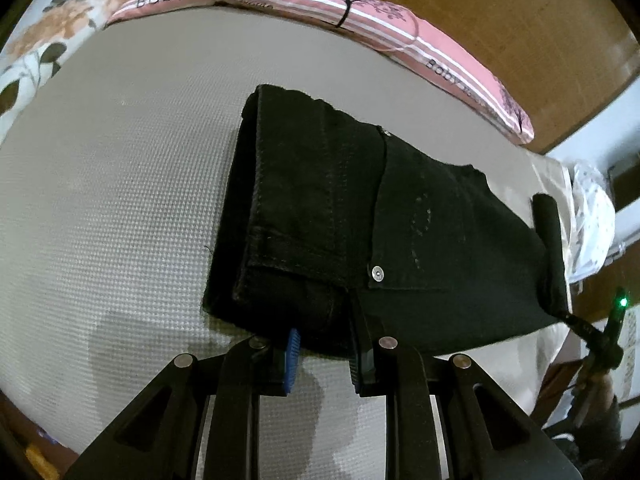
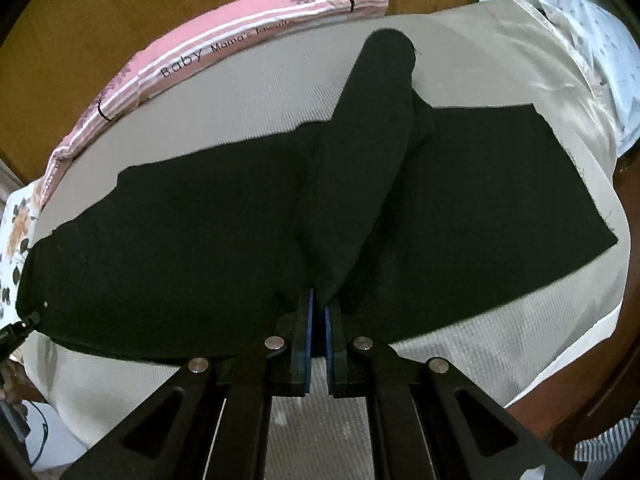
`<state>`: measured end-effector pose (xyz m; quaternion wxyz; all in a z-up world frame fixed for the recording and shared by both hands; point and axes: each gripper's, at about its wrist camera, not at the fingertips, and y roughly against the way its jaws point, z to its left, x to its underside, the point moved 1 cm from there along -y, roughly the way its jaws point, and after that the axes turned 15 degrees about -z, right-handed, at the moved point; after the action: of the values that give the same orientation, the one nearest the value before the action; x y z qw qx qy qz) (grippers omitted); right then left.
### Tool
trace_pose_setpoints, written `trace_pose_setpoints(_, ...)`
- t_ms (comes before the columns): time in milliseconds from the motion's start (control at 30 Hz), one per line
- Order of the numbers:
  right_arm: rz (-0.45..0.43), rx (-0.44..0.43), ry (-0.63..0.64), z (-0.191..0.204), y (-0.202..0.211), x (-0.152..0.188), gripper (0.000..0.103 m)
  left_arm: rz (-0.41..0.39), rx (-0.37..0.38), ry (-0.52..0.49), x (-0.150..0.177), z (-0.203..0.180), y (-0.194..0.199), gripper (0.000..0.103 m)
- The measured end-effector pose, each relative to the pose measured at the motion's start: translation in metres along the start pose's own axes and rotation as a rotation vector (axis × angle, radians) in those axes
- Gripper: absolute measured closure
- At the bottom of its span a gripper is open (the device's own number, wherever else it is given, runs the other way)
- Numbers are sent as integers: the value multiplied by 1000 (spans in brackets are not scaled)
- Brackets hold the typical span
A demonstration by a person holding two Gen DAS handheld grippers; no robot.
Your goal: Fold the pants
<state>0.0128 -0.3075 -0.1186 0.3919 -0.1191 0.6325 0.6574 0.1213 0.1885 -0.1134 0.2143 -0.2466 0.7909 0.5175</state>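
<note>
Black pants (image 1: 360, 220) lie flat on a grey textured mat (image 1: 120, 200), waistband end toward the left wrist view, with a metal rivet (image 1: 377, 273) on the pocket. My left gripper (image 1: 324, 344) has its blue-padded fingers around the near edge of the waist, jaws partly apart. In the right wrist view the pants (image 2: 200, 240) spread wide across the mat (image 2: 480, 360). My right gripper (image 2: 319, 312) is shut on a raised fold of the leg fabric (image 2: 360, 160), which stands up as a ridge.
A pink striped pillow (image 1: 380, 20) lies along the mat's far edge, also in the right wrist view (image 2: 200, 56). A floral cloth (image 1: 40, 40) sits far left. White dotted fabric (image 2: 592, 32) lies at the right end. A wooden headboard (image 1: 520, 20) rises behind.
</note>
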Motion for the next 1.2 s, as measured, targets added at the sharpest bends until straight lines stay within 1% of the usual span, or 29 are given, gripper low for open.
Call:
trace_pose_setpoints(33, 4, 1, 9, 1, 0, 1, 99, -3, -6, -15, 0, 0, 0, 82)
trace_pose_setpoints(133, 15, 10, 36, 3, -5, 4, 99, 4, -28, -4, -1, 2, -9, 82)
trace_pose_setpoints(233, 43, 6, 18, -1, -13, 6, 99, 14, -53, -13, 4, 1, -18, 81)
trace_pose_setpoints(333, 55, -6, 1, -3, -16, 6, 94, 11, -66, -38, 6, -4, -15, 79)
trace_pose_setpoints(400, 61, -20, -23, -7, -17, 5, 92, 24, -77, -48, 6, -7, -11, 76)
trace_pose_setpoints(467, 69, -45, -55, -11, -17, 4, 91, 42, -94, -69, 7, -10, -7, 65)
trace_pose_setpoints(533, 80, -60, -80, -15, -17, 2, 86, 55, -86, -99, 10, -15, 2, 62)
trace_pose_setpoints(600, 84, -80, -106, -21, -15, 0, 76, 62, -72, -113, 13, -18, 11, 61)
trace_pose_setpoints(633, 83, -92, -122, -23, -14, 0, 74, 59, -71, -126, 14, -21, 17, 61)
trace_pose_setpoints(700, 78, -131, -163, -28, -10, -3, 65, 41, -73, -160, 15, -28, 30, 61)
trace_pose_setpoints(800, 69, -167, -176, -32, -4, -8, 64, -1, -71, -217, 14, -46, 42, 61)
trace_pose_setpoints(900, 51, -201, -171, -36, 1, -14, 64, -36, -18, -291, 15, -80, 46, 61)
trace_pose_setpoints(933, 43, -202, -174, -38, 2, -17, 64, -45, 26, -326, 17, -98, 45, 61)
trace_pose_setpoints(967, 36, -201, -176, -40, 3, -19, 64, -46, 53, -348, 17, -111, 40, 61)
trace_pose_setpoints(1033, 24, -201, -180, -46, 5, -23, 64, -32, 126, -404, 22, -143, 29, 61)
trace_pose_setpoints(1133, 9, -195, -193, -57, 7, -29, 64, 14, 228, -488, 32, -195, 2, 61)
trace_pose_setpoints(1200, -4, -192, -205, -66, 10, -34, 64, 37, 277, -534, 40, -223, -12, 61)
